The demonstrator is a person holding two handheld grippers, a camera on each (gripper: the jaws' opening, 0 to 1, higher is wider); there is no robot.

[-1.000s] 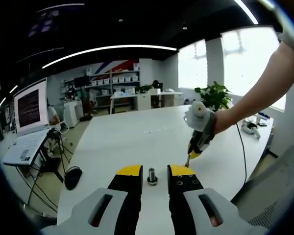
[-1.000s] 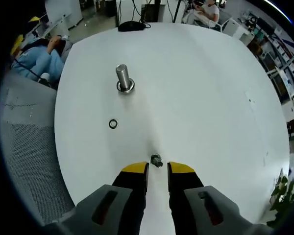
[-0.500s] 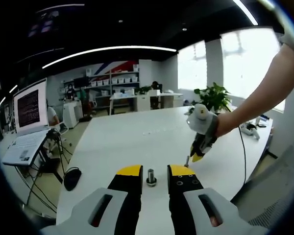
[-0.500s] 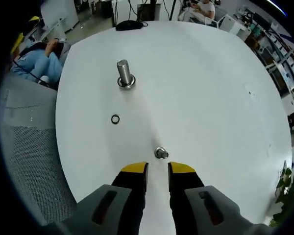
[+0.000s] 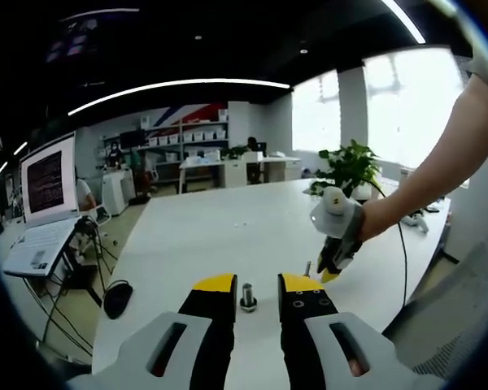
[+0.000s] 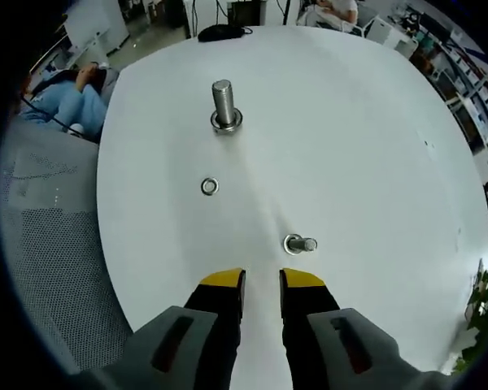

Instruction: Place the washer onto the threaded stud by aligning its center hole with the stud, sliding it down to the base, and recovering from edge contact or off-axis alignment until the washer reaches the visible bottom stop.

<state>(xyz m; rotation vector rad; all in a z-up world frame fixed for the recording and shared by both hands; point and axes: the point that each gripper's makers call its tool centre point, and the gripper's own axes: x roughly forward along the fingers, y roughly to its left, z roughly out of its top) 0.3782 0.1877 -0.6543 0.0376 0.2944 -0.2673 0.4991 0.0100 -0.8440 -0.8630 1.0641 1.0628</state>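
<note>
1. The small flat silver metal washer lies flat on the round white worktop, bare surface all around it, between the two studs and nearer the worktop's left edge in the right gripper view.
2. The taller silver threaded stud stands upright on its flanged base, beyond the washer and apart from it; nothing sits on its shaft.
3. In the left gripper view this stud stands just ahead of the gap between the yellow-tipped fingers.
4. A second, shorter silver stud with a round base rests on the worktop just ahead of the right fingers and to their right; it appears tilted or lying over.
5. The right gripper hovers above the worktop with its fingers released, a narrow gap between them and nothing in it.
6. The left gripper has its fingers parted too, holding nothing, though the stud stands close before them.
7. In the left gripper view the right gripper points downward near the worktop, held in a person's hand.
8. A black computer mouse lies near the worktop's left edge.
</note>
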